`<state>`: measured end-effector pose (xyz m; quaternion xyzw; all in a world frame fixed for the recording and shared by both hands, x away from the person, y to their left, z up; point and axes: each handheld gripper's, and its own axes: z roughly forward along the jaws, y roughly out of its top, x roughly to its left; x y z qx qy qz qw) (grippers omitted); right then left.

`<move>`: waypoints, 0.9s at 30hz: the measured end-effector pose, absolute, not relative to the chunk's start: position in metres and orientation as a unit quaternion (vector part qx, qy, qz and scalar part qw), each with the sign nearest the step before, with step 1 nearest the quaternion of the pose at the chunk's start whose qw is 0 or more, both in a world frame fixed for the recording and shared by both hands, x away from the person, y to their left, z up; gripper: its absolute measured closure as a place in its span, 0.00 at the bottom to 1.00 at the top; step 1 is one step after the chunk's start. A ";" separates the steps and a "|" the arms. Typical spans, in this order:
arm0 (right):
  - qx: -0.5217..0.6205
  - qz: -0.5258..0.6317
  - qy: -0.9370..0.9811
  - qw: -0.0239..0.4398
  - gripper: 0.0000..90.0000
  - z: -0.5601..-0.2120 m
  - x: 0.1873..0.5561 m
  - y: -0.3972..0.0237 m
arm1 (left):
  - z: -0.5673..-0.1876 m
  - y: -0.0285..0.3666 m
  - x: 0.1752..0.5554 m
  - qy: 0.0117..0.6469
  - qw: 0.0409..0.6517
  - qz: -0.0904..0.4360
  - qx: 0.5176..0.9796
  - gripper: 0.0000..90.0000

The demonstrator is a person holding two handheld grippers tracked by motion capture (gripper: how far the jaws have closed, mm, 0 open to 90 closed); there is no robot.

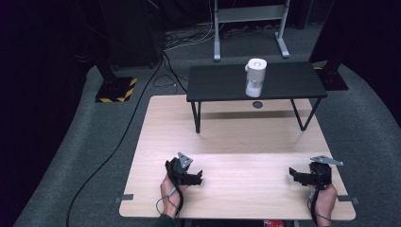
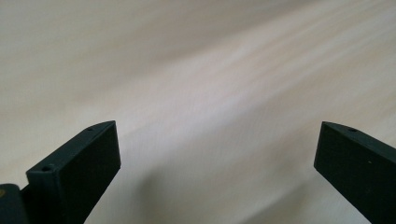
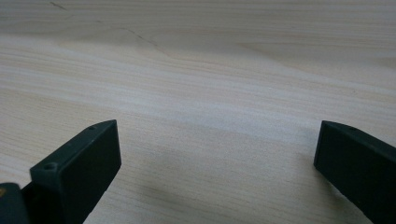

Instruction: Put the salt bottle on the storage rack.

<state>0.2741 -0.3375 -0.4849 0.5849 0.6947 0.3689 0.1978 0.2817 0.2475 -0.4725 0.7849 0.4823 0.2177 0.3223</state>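
A dark room with grey carpet surrounds a light wooden table [image 1: 236,142], and black cables [image 1: 118,137] trail across the floor to its left, past a stand base marked with yellow and black stripes [image 1: 116,90]. Along the far edge of the table stands a low black bench [image 1: 222,82] on thin angled legs, and on its top, a little right of the middle, sits a white jug-like container [image 1: 256,77] with a lid and a handle on its left side, upright and well apart from both hands. Behind the table the feet of a grey metal frame [image 1: 248,33] rest on the carpet. Near the front edge of the table, left of centre, the person's left hand [image 1: 171,189] holds the left gripper [image 1: 197,178] low over the wood, its jaws pointing to the right. In the left gripper view the two black jaws stand wide apart with nothing between them, over blurred pale wood grain [image 2: 210,93]; whether they touch the surface cannot be told. By the front right corner, the right hand [image 1: 324,196] holds the right gripper [image 1: 293,175], jaws pointing left toward the other gripper, with a grey three-cornered plate [image 1: 326,161] on top. In the right gripper view its jaws are likewise spread wide and empty, close above sharply seen wood grain [image 3: 210,93], with a soft shadow on the wood between them.
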 end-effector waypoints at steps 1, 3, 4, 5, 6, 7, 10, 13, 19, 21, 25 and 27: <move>0.587 0.366 0.695 0.197 0.00 -0.484 0.275 -0.337 | -0.473 0.251 0.277 0.487 0.324 0.221 0.780 0.00; 0.588 0.363 0.696 0.196 0.00 -0.484 0.276 -0.336 | -0.473 0.255 0.272 0.493 0.327 0.223 0.775 0.00; 0.588 0.362 0.696 0.196 0.00 -0.484 0.276 -0.336 | -0.473 0.255 0.273 0.496 0.323 0.223 0.775 0.00; 0.588 0.362 0.696 0.197 0.00 -0.484 0.276 -0.335 | -0.472 0.255 0.274 0.497 0.320 0.221 0.776 0.00; 0.588 0.362 0.696 0.197 0.00 -0.484 0.276 -0.335 | -0.472 0.254 0.274 0.497 0.319 0.222 0.776 0.00; 0.588 0.362 0.696 0.197 0.00 -0.484 0.276 -0.335 | -0.472 0.254 0.274 0.496 0.318 0.222 0.777 0.00; 0.588 0.364 0.695 0.197 0.00 -0.484 0.275 -0.336 | -0.472 0.257 0.277 0.501 0.321 0.212 0.775 0.01; 0.587 0.368 0.694 0.198 0.00 -0.485 0.274 -0.337 | -0.472 0.257 0.277 0.502 0.320 0.212 0.775 0.00; 0.587 0.371 0.692 0.197 0.00 -0.485 0.273 -0.338 | -0.472 0.256 0.277 0.502 0.319 0.214 0.775 0.00; 0.587 0.371 0.692 0.197 0.00 -0.485 0.273 -0.338 | -0.472 0.256 0.276 0.502 0.319 0.215 0.775 0.00; 0.587 0.371 0.691 0.198 0.00 -0.485 0.273 -0.338 | -0.472 0.256 0.276 0.497 0.320 0.214 0.777 0.00; 0.588 0.369 0.692 0.199 0.00 -0.485 0.273 -0.337 | -0.472 0.256 0.276 0.496 0.321 0.213 0.778 0.00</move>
